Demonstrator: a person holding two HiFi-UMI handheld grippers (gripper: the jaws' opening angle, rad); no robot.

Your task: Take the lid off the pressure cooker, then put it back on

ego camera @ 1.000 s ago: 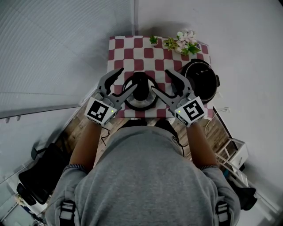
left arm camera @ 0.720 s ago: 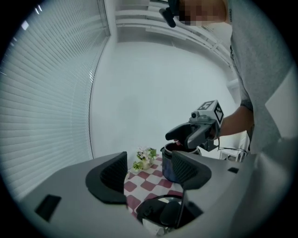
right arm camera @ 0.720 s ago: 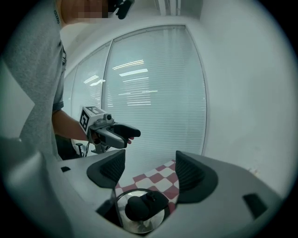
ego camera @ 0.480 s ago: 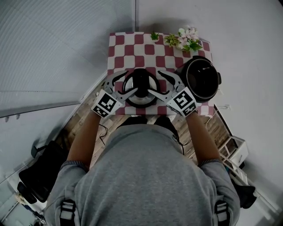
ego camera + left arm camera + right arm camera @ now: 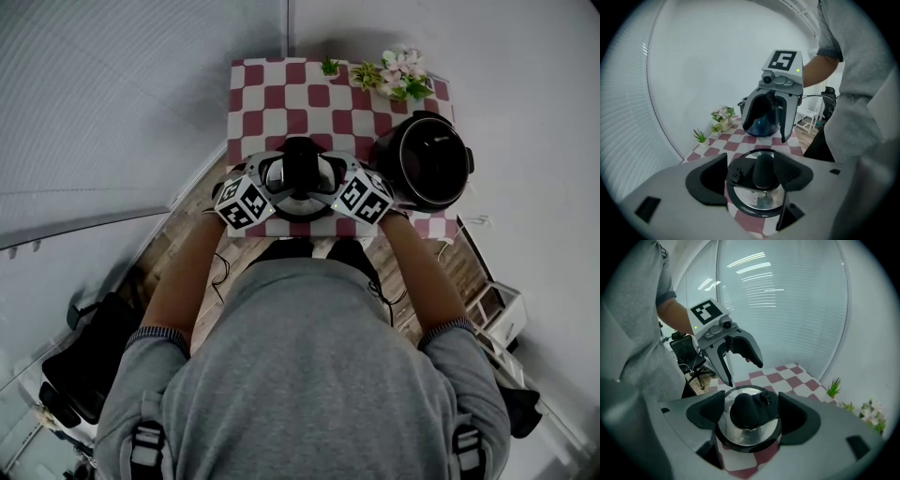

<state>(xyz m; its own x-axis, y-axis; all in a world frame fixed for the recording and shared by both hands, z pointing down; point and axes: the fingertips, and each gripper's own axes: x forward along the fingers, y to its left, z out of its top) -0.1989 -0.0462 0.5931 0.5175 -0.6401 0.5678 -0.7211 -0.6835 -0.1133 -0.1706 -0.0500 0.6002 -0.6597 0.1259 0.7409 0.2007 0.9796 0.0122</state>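
Lid (image 5: 299,167) sits ungripped between left claw (image 5: 752,177) and right claw (image 5: 752,416), both just opened wide.

The left gripper (image 5: 754,178), jaws just opened wide, straddles the black handle (image 5: 764,169) of the pressure cooker lid (image 5: 757,202). Opposite, the right gripper (image 5: 768,129) hangs with jaws apart.

I seem to be working in an office or lab room with one corner dressed up as a kitchen. A small table (image 5: 281,98) under a red-and-white checked cloth stands against a plain white wall (image 5: 525,75), next to blinds (image 5: 112,112). On it sit a pressure cooker (image 5: 298,183), a black cooker (image 5: 427,164) and little plants (image 5: 398,75). Around it I see a wood floor (image 5: 178,258), an office chair (image 5: 688,354) and a white rack (image 5: 497,314)
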